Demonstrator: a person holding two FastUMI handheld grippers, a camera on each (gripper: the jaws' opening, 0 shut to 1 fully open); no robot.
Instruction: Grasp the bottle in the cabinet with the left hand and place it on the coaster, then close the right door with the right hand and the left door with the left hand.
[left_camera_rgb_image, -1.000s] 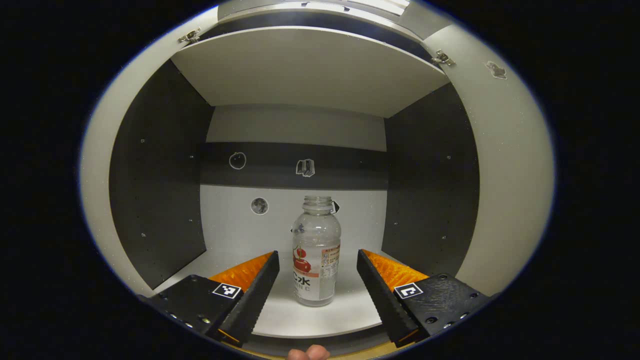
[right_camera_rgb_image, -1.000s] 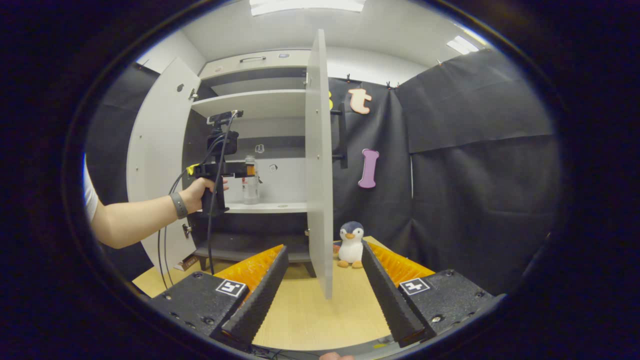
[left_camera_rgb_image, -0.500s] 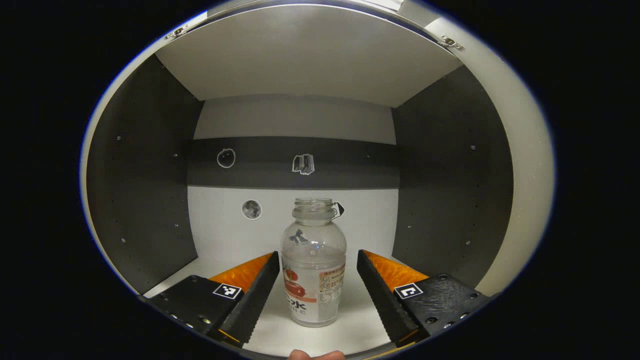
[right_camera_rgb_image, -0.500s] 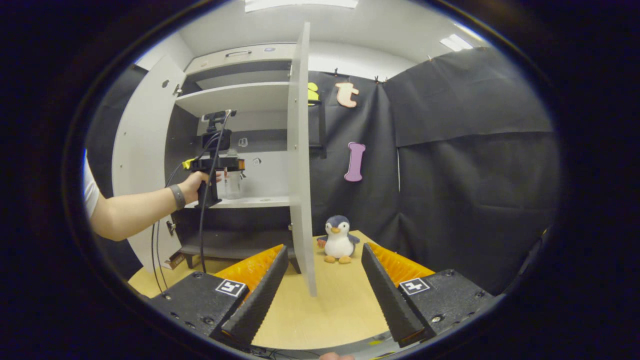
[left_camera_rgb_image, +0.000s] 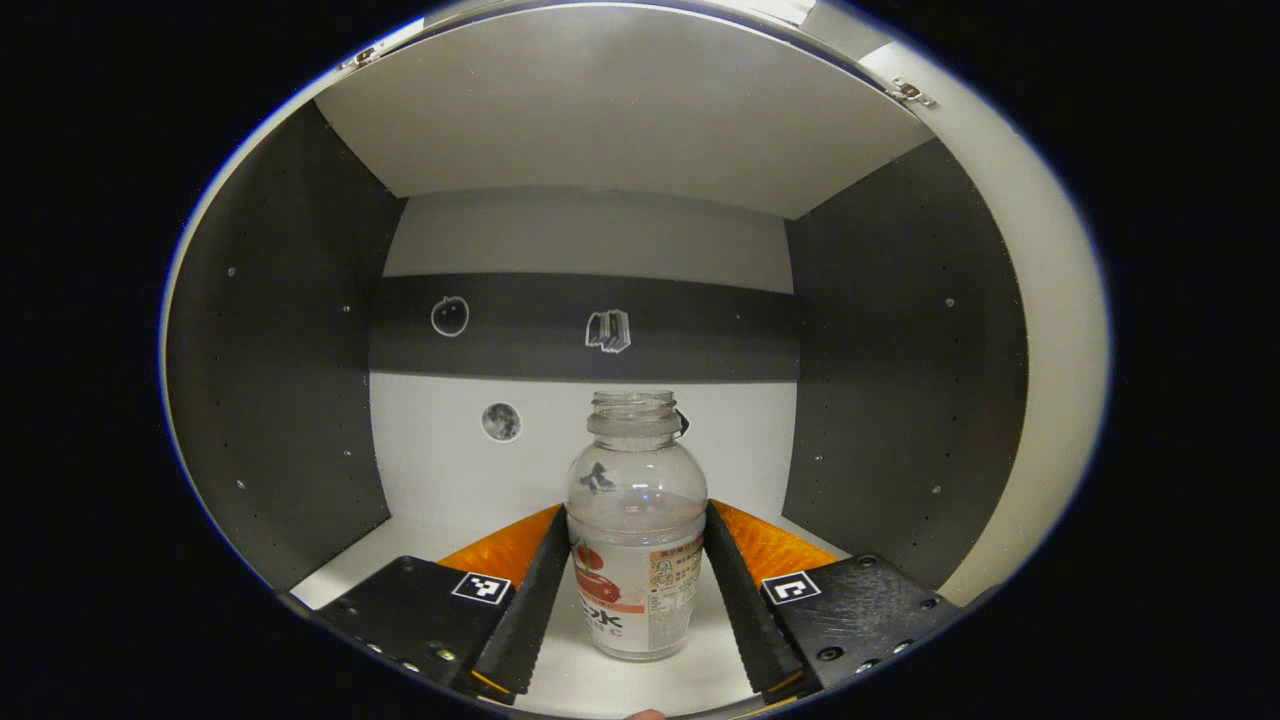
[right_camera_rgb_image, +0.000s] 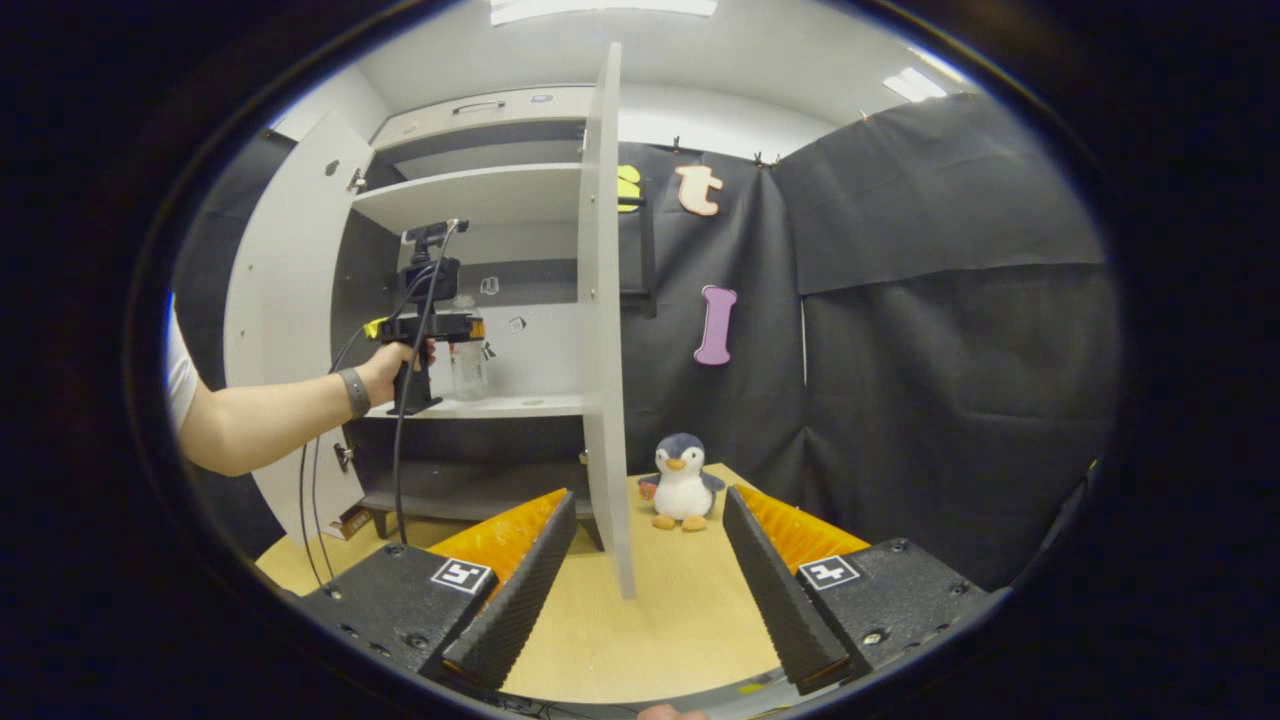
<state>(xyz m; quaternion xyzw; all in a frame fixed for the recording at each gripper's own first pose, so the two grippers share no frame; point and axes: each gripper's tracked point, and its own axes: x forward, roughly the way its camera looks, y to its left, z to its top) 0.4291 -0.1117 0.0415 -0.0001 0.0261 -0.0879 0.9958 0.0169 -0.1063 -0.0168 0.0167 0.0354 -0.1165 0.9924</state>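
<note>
The person's forearm (right_camera_rgb_image: 270, 425) wears a dark wristband (right_camera_rgb_image: 352, 393) below a white short sleeve (right_camera_rgb_image: 180, 370), black cables (right_camera_rgb_image: 400, 400) hanging beside the wristband.

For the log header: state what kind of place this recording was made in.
Probably a staged recording booth, not a real home: black cloth walls the space, an open cabinet stands on a light wooden table, and a plush penguin sits beside it as a prop.
</note>
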